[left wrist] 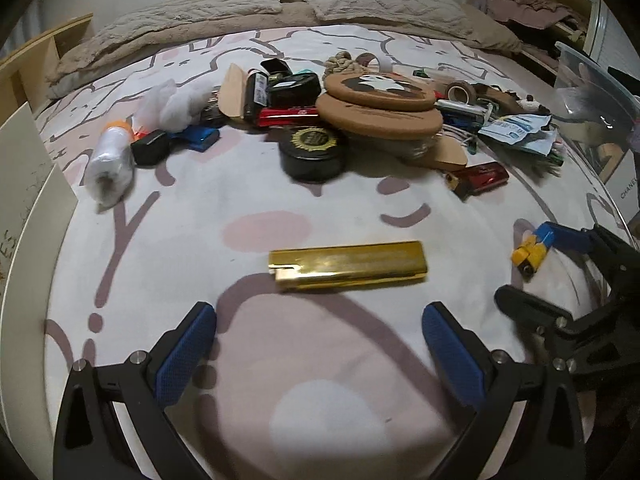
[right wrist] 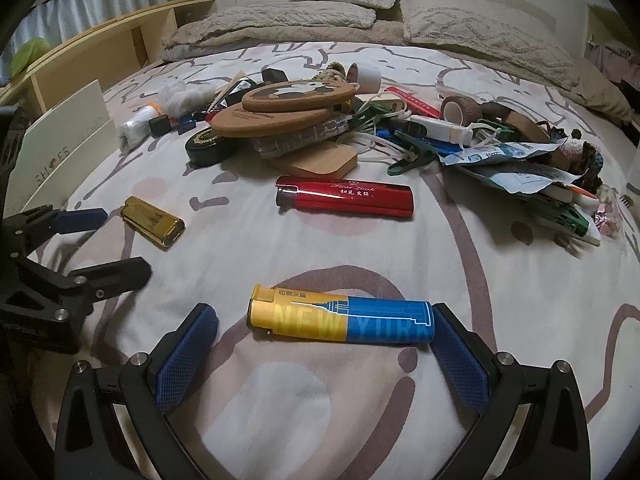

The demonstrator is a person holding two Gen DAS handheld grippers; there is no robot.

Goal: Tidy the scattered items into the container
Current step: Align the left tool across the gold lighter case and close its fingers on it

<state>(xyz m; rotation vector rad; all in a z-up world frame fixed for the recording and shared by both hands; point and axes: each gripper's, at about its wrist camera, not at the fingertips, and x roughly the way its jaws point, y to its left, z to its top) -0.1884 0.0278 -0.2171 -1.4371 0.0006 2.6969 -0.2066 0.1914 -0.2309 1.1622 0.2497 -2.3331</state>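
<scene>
A gold lighter (left wrist: 348, 266) lies crosswise on the patterned bedspread (left wrist: 248, 200), just ahead of my left gripper (left wrist: 320, 316), whose blue pads stand wide open and touch nothing. In the right wrist view a yellow and blue lighter (right wrist: 340, 320) lies between the fingers of my right gripper (right wrist: 326, 314). That gripper is open: the right pad sits at the lighter's blue end, the left pad is apart from the yellow end. A red lighter (right wrist: 344, 198) lies further out. The clear plastic container (left wrist: 592, 80) stands at the far right edge of the bed.
A heap of small things fills the middle of the bed: cork coasters (right wrist: 288, 104), a black round tin (left wrist: 312, 156), a tape roll (right wrist: 460, 110), clips, cables and wrappers (right wrist: 516, 168). Pillows (right wrist: 480, 28) lie behind. A white box (right wrist: 60, 148) and wooden shelf (right wrist: 120, 44) stand left.
</scene>
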